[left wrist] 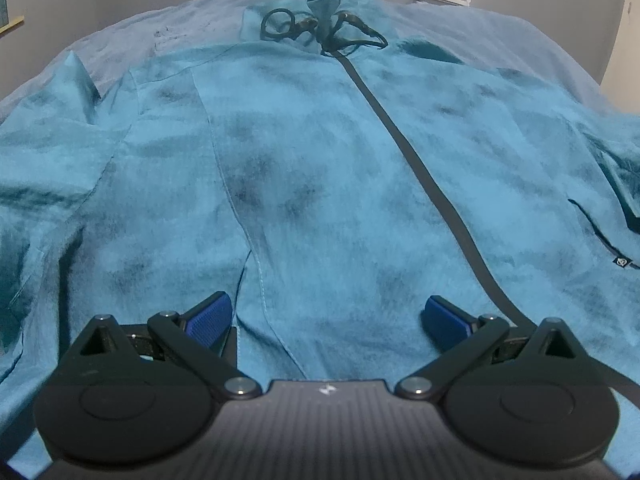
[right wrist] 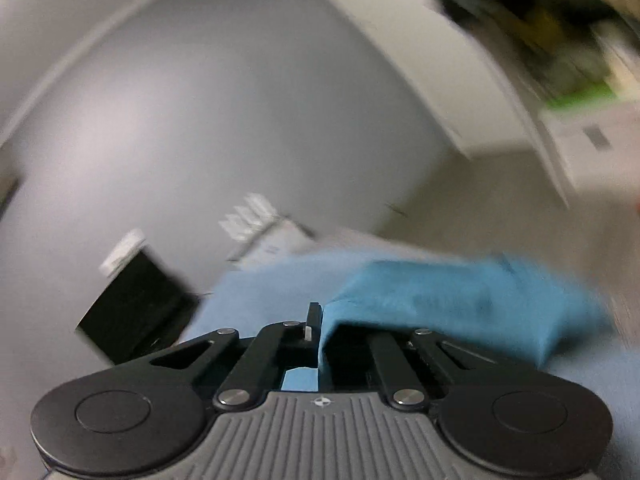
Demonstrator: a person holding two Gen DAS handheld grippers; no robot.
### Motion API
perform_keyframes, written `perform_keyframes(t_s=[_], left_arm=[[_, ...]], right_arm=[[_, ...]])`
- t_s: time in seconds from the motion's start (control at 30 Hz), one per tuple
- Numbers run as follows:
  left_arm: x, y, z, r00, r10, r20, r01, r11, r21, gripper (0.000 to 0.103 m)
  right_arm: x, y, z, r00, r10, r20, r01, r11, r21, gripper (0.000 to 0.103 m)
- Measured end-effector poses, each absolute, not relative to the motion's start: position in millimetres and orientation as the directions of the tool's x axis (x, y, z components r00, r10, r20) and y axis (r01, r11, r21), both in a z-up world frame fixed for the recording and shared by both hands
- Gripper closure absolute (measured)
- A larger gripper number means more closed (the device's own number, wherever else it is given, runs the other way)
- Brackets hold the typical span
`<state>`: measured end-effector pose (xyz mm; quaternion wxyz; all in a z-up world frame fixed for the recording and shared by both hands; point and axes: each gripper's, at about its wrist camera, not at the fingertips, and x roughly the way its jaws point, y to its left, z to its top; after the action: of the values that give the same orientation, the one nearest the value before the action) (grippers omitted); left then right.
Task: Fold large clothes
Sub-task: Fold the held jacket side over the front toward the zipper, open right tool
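The soft, light jacket (left wrist: 320, 160) lay limp; the right tool (right wrist: 318, 316) was clenched on its fabric, the left tool (left wrist: 326, 316) released above the hem, the best hold.

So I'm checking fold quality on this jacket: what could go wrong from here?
The right gripper is shut on only a small bite of the teal jacket, so the fabric may slip out. The left gripper is open above the jacket's front, so nothing pins it; the drawstring could bunch.
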<state>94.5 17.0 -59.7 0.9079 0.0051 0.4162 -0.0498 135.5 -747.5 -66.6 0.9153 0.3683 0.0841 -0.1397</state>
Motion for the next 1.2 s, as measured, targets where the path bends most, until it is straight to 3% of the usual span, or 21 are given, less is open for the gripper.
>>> perform_keyframes(t_s=[0.13,0.23,0.37,0.5,0.6,0.67,0.73,0.83,0.97,1.03,1.2], left_arm=[[95.3,17.8,-59.9,0.649,-0.09,-0.755,0.095,0.995,-0.037,0.0],[94.8,19.3,-60.5,0.65,-0.096,-0.754,0.095,0.994,-0.045,0.0],[93.7,21.8,-60.9,0.65,-0.109,-0.752,0.095,0.994,-0.062,0.0],[92.6,23.4,-61.1,0.65,-0.117,-0.751,0.096,0.993,-0.072,0.0],[91.6,24.9,-61.0,0.652,-0.125,-0.748,0.098,0.992,-0.08,0.0],[90.7,25.6,-61.2,0.653,-0.13,-0.746,0.099,0.991,-0.086,0.0],[90.2,26.1,-61.4,0.654,-0.133,-0.745,0.102,0.991,-0.088,0.0],[90.7,27.5,-61.8,0.652,-0.139,-0.746,0.103,0.99,-0.094,0.0],[91.0,28.3,-62.5,0.65,-0.145,-0.746,0.104,0.989,-0.102,0.0],[91.0,28.0,-62.6,0.65,-0.145,-0.746,0.103,0.989,-0.103,0.0],[90.6,27.9,-62.7,0.65,-0.145,-0.746,0.103,0.989,-0.103,0.0]], right_arm=[[127.7,-677.2,-6.3,0.994,-0.004,-0.11,0.065,0.825,0.561,0.099],[124.3,-609.7,24.3,0.979,0.196,-0.055,-0.144,0.858,0.494,0.099],[127.9,-512.1,39.1,0.912,0.393,-0.119,-0.327,0.869,0.371,0.098],[139.3,-422.6,7.1,0.814,0.493,-0.309,-0.405,0.861,0.307,0.086],[147.0,-389.0,-37.0,0.694,0.53,-0.488,-0.37,0.843,0.389,0.06],[132.8,-379.3,-59.3,0.643,0.529,-0.554,-0.326,0.843,0.427,0.037],[130.8,-384.3,-69.8,0.635,0.496,-0.592,-0.265,0.86,0.436,0.027],[109.9,-394.4,-71.7,0.688,0.463,-0.559,-0.17,0.851,0.496,0.015],[114.1,-432.1,-66.8,0.771,0.375,-0.515,-0.073,0.855,0.513,0.015],[129.7,-435.4,-71.3,0.774,0.33,-0.539,-0.008,0.858,0.514,0.021],[149.7,-441.4,-102.3,0.716,0.302,-0.63,0.16,0.807,0.569,0.024]])
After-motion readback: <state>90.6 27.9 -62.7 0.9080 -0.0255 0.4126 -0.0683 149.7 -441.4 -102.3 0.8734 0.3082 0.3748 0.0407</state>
